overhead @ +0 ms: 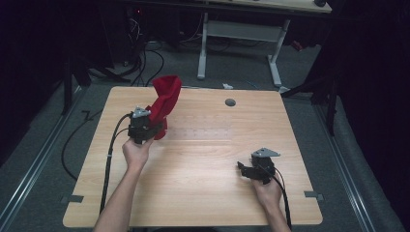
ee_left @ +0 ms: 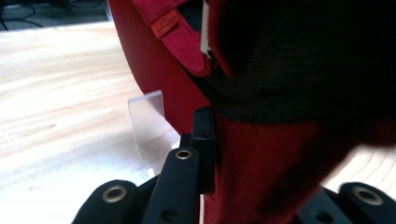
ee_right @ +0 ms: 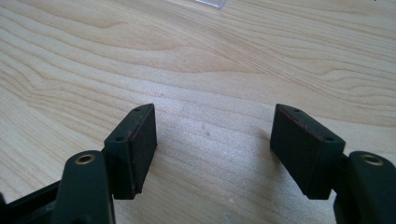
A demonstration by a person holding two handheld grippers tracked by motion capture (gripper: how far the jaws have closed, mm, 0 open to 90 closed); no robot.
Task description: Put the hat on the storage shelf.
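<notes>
My left gripper is clamped on a red cloth, lifted upright above the far left part of the wooden table. My right gripper rests low at the near right, jaws wide apart.

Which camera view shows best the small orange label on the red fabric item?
The left gripper view: the small orange label is close and sharp on the red fabric item, though its print is too small to read. The high view shows the fabric, but no label can be made out there. The right gripper view shows bare wooden table.
</notes>
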